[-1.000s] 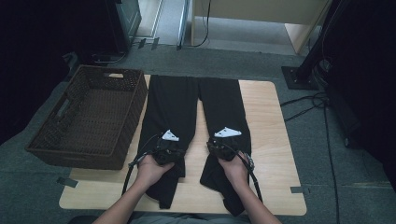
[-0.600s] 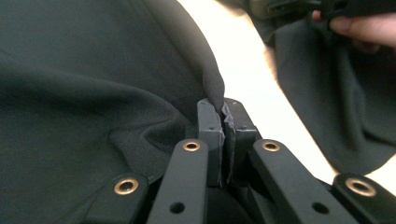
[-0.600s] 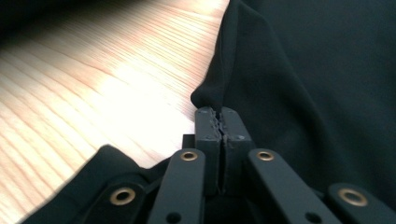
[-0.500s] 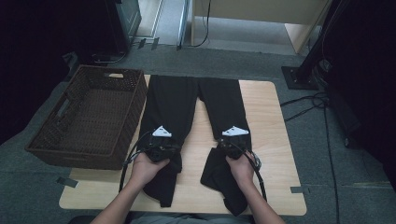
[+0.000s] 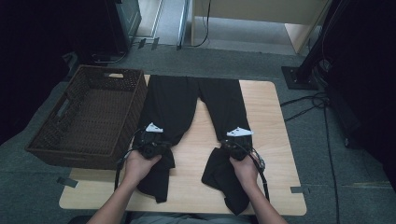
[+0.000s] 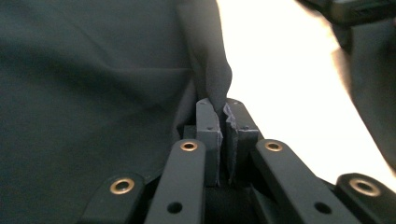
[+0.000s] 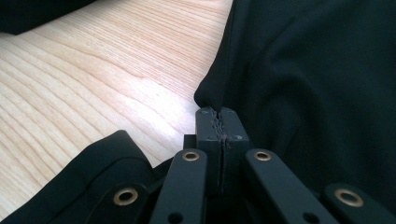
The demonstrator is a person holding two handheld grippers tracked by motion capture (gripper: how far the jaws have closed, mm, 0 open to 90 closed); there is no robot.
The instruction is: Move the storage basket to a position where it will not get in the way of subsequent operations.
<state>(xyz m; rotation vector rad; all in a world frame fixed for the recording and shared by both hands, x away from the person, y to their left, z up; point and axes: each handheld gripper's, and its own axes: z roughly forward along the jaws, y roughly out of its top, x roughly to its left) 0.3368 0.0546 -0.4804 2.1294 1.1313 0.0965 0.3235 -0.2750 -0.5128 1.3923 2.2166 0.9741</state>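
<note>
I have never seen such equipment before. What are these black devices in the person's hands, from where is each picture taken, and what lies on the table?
A person sits at a wooden table and holds a hand-operated tool in each hand. Each tool is a gripper with two black jaws, a trailing cable and its own small camera.

The wide picture comes from a fixed camera above the table. There you see the left gripper and the right gripper. The two close pictures come from the cameras riding on the grippers, looking along their jaws.

On the table lie black trousers, spread flat, with the near ends of both legs bunched up. A brown wicker basket stands at the table's left edge.

Each gripper pinches a fold of the trouser fabric, one on each leg. The left gripper's jaws have just opened slightly, with cloth between them.
</note>
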